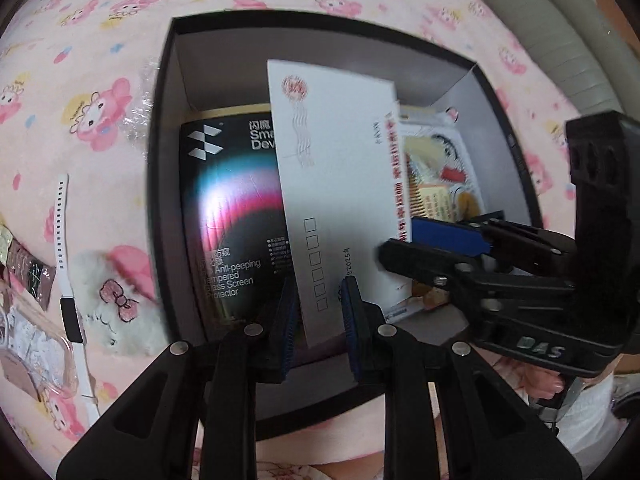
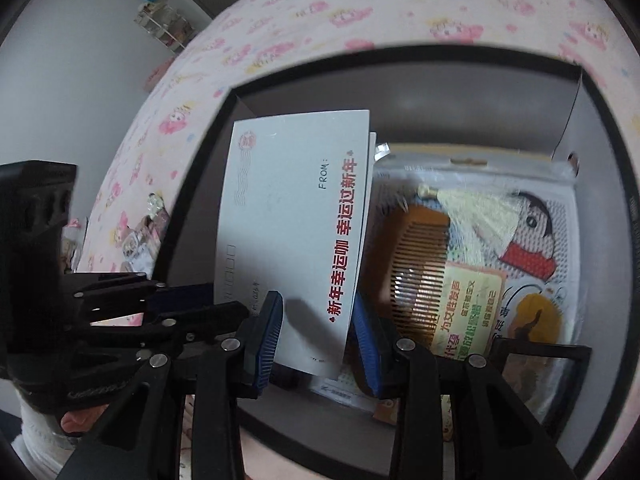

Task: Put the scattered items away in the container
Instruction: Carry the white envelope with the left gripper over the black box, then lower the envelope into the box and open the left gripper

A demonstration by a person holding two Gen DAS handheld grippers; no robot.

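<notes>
Both of my grippers are over the open black box (image 1: 160,184), which sits on a pink cartoon-print sheet (image 1: 100,60).

Left gripper (image 1: 318,312): jaws apart, one blue pad on each side of the near edge of the white envelope (image 1: 332,184). The left pad lies close against the envelope's edge; the right pad stands just clear of it. I cannot tell whether either pad bears on the paper.

Right gripper (image 2: 316,336): jaws apart, straddling the near end of the same envelope (image 2: 292,232). From the left wrist view this gripper (image 1: 404,240) reaches in from the right, and its black finger overlaps the envelope's right edge. Whether it grips is not clear.

The envelope stands tilted inside the box, over the contents, with a red seal mark at its far end and red print along its right edge.

Box contents: a black screen protector pack (image 1: 232,216) lies flat on the left side. On the right lie a wooden comb (image 2: 420,264) with a pale tassel (image 2: 476,208), on a clear bag holding a cartoon bead-art sheet (image 2: 532,240) and a yellow printed card (image 2: 468,304).

Outside the box, to its left on the sheet: a white wristband (image 1: 70,280), a fluffy white item with a pink bow (image 1: 116,300), and small packets (image 1: 28,276) at the left margin.
</notes>
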